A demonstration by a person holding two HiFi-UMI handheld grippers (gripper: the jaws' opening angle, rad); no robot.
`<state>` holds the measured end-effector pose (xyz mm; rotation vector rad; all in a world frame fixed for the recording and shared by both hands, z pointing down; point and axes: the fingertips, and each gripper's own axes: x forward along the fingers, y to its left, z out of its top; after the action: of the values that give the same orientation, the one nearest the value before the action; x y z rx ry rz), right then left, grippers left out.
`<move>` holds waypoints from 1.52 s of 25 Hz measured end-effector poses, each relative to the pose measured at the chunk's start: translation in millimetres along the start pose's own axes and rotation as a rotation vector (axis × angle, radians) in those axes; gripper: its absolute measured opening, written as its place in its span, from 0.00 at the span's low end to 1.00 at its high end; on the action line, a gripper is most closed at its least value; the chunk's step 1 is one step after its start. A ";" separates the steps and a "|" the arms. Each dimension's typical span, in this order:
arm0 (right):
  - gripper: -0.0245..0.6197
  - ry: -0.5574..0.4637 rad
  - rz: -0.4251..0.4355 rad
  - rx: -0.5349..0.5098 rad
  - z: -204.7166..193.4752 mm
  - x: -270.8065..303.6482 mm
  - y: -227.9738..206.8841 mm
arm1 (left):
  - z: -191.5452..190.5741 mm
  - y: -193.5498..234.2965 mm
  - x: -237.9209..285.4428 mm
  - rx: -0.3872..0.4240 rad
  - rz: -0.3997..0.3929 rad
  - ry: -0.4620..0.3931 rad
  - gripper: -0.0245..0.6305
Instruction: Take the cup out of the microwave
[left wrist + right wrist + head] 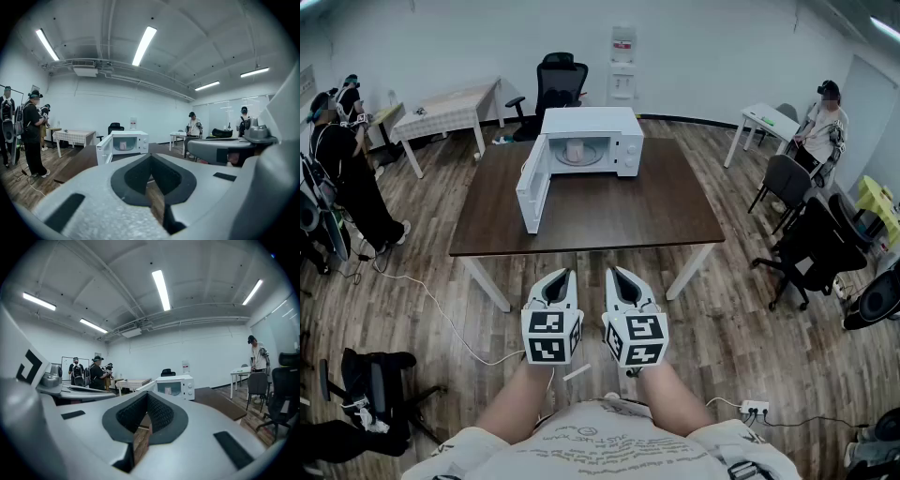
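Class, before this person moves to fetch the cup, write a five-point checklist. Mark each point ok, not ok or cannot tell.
1. Door of the microwave is open: ok.
2. Cup is in view inside the microwave: ok.
3. Left gripper and right gripper carry nothing: ok.
4. Jaws are apart for a grasp: not ok, both pairs are together.
5. Grippers are within reach of the cup: not ok, they are short of the near edge of the table.
6. Cup is empty or full: cannot tell.
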<state>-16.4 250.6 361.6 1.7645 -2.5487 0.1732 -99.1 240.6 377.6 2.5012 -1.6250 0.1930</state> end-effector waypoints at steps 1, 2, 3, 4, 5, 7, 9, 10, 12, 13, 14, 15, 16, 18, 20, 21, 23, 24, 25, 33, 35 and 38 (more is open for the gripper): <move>0.06 -0.001 0.002 0.000 0.0 0.6 -1.0 | -0.2 -0.5 1.3 -0.001 0.000 0.001 0.06; 0.06 -0.002 0.004 -0.001 0.1 1.4 -2.1 | -0.2 -1.0 2.6 0.000 0.001 0.002 0.06; 0.06 -0.003 0.005 -0.001 0.5 2.3 -3.3 | 0.2 -1.4 4.0 0.001 0.001 0.002 0.06; 0.06 -0.004 0.006 0.000 1.0 3.5 -4.5 | 1.0 -1.8 5.6 0.003 0.001 0.002 0.06; 0.06 -0.004 0.007 0.001 1.5 4.6 -5.6 | 1.9 -2.1 7.1 0.006 0.002 0.002 0.06; 0.06 0.000 0.010 0.007 1.1 6.5 -7.8 | 3.6 -3.0 9.6 0.010 0.005 0.002 0.06; 0.06 0.006 0.012 0.021 -1.0 7.6 -11.4 | 4.2 -4.7 12.3 0.012 0.010 0.004 0.06; 0.06 0.008 0.010 0.027 -1.9 8.2 -13.9 | 4.2 -5.7 14.0 0.012 0.012 0.006 0.06; 0.06 0.012 0.010 0.027 -3.5 10.0 -17.9 | 3.2 -7.2 17.6 0.012 0.016 0.010 0.06; 0.06 0.015 0.012 0.023 -4.3 11.1 -19.6 | 2.8 -7.9 19.7 0.012 0.017 0.012 0.06; 0.06 0.017 0.015 0.020 -4.8 12.0 -21.5 | 2.7 -8.9 22.2 0.013 0.019 0.013 0.06; 0.06 0.018 0.018 0.018 -5.0 13.0 -23.9 | 2.9 -10.4 25.4 0.014 0.021 0.014 0.06; 0.06 0.017 0.022 0.018 -5.2 14.0 -26.9 | 3.3 -12.4 29.2 0.017 0.022 0.014 0.06; 0.06 0.018 0.029 0.019 -6.0 16.1 -34.2 | 4.3 -17.6 38.1 0.022 0.022 0.014 0.06; 0.06 0.015 0.035 0.023 -6.8 17.2 -42.4 | 4.2 -23.5 46.7 0.028 0.023 0.016 0.06; 0.06 0.012 0.039 0.025 -7.4 17.6 -46.8 | 3.8 -26.2 50.3 0.029 0.025 0.017 0.06; 0.06 0.008 0.043 0.027 -8.9 19.4 -57.0 | 1.8 -31.1 57.5 0.024 0.032 0.016 0.06; 0.06 0.009 0.045 0.027 -9.9 20.6 -62.3 | 0.1 -33.3 61.1 0.018 0.036 0.018 0.06; 0.06 0.012 0.048 0.029 -11.2 21.4 -66.9 | -2.4 -35.4 64.0 0.011 0.040 0.022 0.06; 0.06 0.030 0.063 0.035 -19.2 33.3 -86.9 | -11.2 -40.8 88.7 0.008 0.046 0.050 0.06; 0.06 0.030 0.069 0.041 -21.2 38.9 -89.9 | -11.4 -40.8 96.6 0.013 0.038 0.050 0.06; 0.06 0.029 0.068 0.040 -22.5 47.8 -96.9 | -14.7 -41.4 109.2 0.015 0.026 0.053 0.06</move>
<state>56.4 174.9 395.3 1.6760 -2.6045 0.2524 -17.5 162.3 410.4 2.4643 -1.6425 0.2733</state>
